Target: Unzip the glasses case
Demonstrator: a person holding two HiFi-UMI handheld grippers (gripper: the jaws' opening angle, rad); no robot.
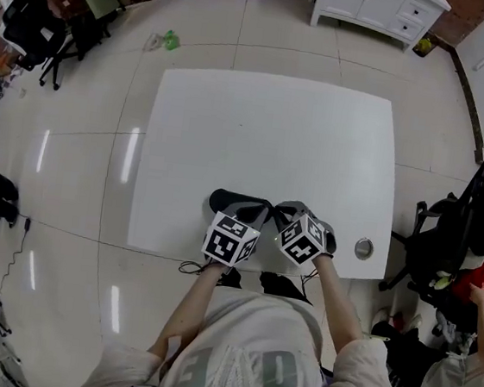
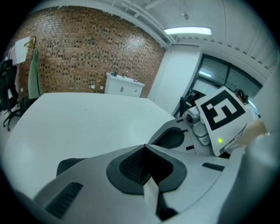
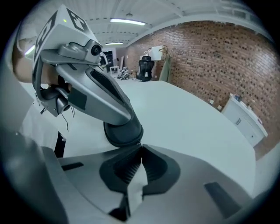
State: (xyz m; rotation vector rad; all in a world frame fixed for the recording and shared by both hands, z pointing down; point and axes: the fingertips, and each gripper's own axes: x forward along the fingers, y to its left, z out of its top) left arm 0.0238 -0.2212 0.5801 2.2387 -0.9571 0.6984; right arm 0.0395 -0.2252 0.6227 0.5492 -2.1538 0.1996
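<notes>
— Right gripper (image 3: 140, 148) first: how did its 2 jaws stand?

— Pressed together, right down to the tips. A tiny silvery zipper pull (image 3: 139, 144) showed just at those tips, pinched between them. It sat against the near edge of the black glasses case (image 3: 124, 132).

— And the left gripper (image 2: 144, 147)?

— Closed too, pad against pad, with nothing between the jaws in its own view. Its grey jaws lay across the top of the case (the right gripper view showed them resting on it). A dark slice of the case peeked out beside the jaw on the left of the left gripper view.

— Where was the case itself?

— Flat on the white table (image 1: 266, 130), near the front edge closest to the person. The 2 grippers covered most of it, and their tips came together over its right end. In the head view only its left end stuck out.

— Could you tell whether it was unzipped?

— No, the seam was too small and too covered.

— Anything else on the table?

— 1 small round silvery object (image 1: 363, 247) near the front right corner, well apart from the case. Beyond the table a white cabinet (image 1: 380, 6) stood by the brick wall (image 2: 87, 61), and a black office chair (image 1: 36, 22) stood on the tiled floor (image 1: 84, 127) at the left.
</notes>
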